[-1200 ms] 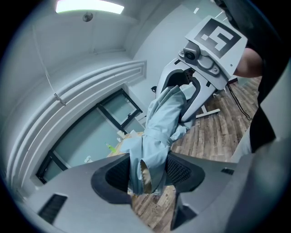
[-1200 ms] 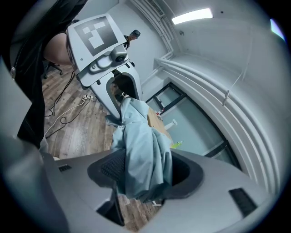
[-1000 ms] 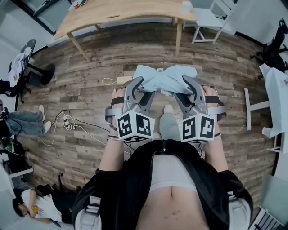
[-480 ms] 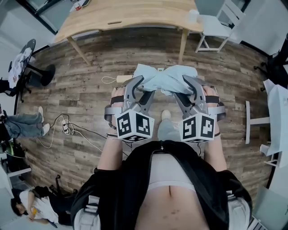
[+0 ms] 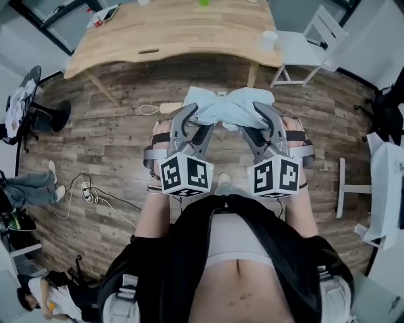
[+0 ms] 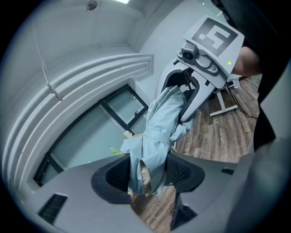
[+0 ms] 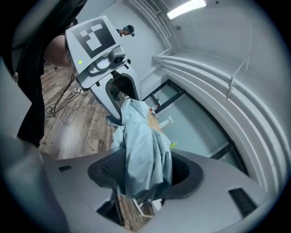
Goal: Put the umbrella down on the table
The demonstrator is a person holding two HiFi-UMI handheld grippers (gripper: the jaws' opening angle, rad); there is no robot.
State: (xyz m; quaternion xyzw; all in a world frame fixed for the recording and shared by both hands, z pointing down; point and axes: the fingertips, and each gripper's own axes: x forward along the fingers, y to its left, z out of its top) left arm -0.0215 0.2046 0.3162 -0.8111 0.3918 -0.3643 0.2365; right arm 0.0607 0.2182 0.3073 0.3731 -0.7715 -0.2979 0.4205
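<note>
- Short of the table [image 5: 170, 31], over the wood floor [image 5: 113, 139], a folded pale-blue umbrella [image 5: 228, 107] hangs crosswise between two grippers. It is clear of the tabletop and touches nothing else.
- The left gripper [image 5: 192, 123] is clamped on the end of the umbrella that lies toward the table's left half. In the left gripper view both mesh pads press into the bunched cloth.
- The right gripper [image 5: 260, 121] is clamped on the other end, toward the table's right half. The right gripper view shows the fabric pinched between its pads (the jaws stand fairly wide, since the bundle is thick).
- Both grippers sit side by side on the near side of the table, with their tips pointing toward it. Each one shows in the other's view across the umbrella.
- The cloth bulges up between the two grips and spills a little past each pair of jaws.
- On the table, close to its right end, stands a white cup [image 5: 269, 39]. A small green object [image 5: 203, 2] sits at the table's far edge, too cut off to identify.
- Just past the table's right end stands a white chair [image 5: 306, 47].
- On the floor between the table's near edge and the umbrella lies a pale power strip [image 5: 165, 108] with a looped cable.
- Well to the left of the table is a black stool [image 5: 28, 101] with cloth draped on it. Farther from the table on that side, a person's legs [image 5: 28, 189] in jeans rest on the floor.
</note>
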